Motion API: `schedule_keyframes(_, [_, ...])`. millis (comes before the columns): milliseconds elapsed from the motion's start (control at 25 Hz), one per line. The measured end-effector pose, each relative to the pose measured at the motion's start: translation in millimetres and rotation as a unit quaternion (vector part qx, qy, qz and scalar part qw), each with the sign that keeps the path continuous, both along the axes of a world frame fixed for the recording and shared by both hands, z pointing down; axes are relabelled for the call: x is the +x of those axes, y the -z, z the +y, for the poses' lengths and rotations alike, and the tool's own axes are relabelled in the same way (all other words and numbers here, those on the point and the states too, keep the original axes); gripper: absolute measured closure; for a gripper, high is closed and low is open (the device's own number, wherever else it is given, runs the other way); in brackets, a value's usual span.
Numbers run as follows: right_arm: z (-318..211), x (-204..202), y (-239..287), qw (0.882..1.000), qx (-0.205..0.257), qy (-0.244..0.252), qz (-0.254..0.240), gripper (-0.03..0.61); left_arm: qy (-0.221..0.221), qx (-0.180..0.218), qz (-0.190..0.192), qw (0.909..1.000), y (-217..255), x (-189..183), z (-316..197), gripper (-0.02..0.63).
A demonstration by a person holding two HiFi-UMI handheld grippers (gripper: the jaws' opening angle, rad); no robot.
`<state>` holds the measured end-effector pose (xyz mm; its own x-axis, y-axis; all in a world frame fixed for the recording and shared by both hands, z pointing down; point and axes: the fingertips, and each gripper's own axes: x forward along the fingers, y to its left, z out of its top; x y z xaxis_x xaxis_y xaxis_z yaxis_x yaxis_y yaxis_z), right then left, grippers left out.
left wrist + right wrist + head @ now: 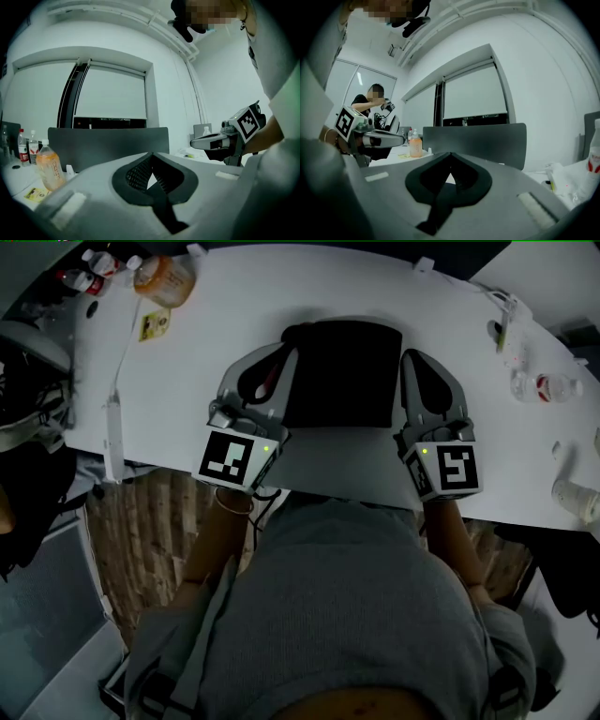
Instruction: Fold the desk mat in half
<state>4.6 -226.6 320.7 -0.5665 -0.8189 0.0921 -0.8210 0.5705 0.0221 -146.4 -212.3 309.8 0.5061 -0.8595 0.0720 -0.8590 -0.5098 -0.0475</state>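
— Mat point(342, 371) first: where does it lie?

— Flat on the white table point(281, 287), dark and squarish, straight in front of the person, with a gripper on either side of it. Nothing has hold of it.

— Folded yet?

— Can't tell from above. It looks compact and one far corner is rounded (a doubled edge might look so), but no view shows two layers.

— And the grippers?

— The left gripper point(287, 352) has its jaws closed tip to tip, and only pale background shows in the small gap below the tips. The right gripper point(409, 356) is the same, closed and empty. Each one's own view looks level across the room at an upright grey panel point(108, 145), not down at the mat. So I judge they hang above the table rather than rest on it.

— Why flank it like that?

— My guess is that one hand per side keeps the mat square when an edge is carried over. With the jaws closed on nothing, though, there are two readings. Either they must open and drop to the near corners, or the fold is done and they are simply clear of it.

— Anything in the way?

— Nothing near. The orange bottle point(164, 279) stands well apart at the far left, and the clear bottles point(548, 387) are well off to the right.
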Motion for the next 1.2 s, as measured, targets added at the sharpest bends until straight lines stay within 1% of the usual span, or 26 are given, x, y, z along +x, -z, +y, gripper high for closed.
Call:
schedule_keyframes(160, [10.4,-5.7,5.9,1.000,0.012,0.012,0.009,0.580,-0.004,0.004,0.008,1.0000,5.0,7.3,4.1,0.614])
schedule_keyframes(280, [10.1,-5.9,13.6,1.000,0.018,0.007,0.001,0.580,-0.004,0.003,0.010,0.9999,8.7,11.0,5.1,0.614])
schedule_keyframes(440, [9.4,-6.1,18.0,1.000,0.012,0.004,-0.015,0.580,-0.001,0.006,0.008,0.9999,10.6,12.2,6.2,0.614])
schedule_keyframes(800, [10.7,-9.0,21.3,1.000,0.022,0.011,0.001,0.580,0.005,0.008,0.007,0.9999,12.1,6.8,7.1,0.614])
schedule_keyframes(920, [11.0,-10.6,21.9,1.000,0.023,0.011,-0.001,0.580,0.011,0.008,0.013,0.9998,14.8,5.2,6.0,0.614])
schedule_keyframes(1200, [11.5,-11.8,23.0,1.000,0.027,0.009,0.001,0.580,0.005,0.015,0.010,0.9998,15.7,3.4,7.4,0.614])
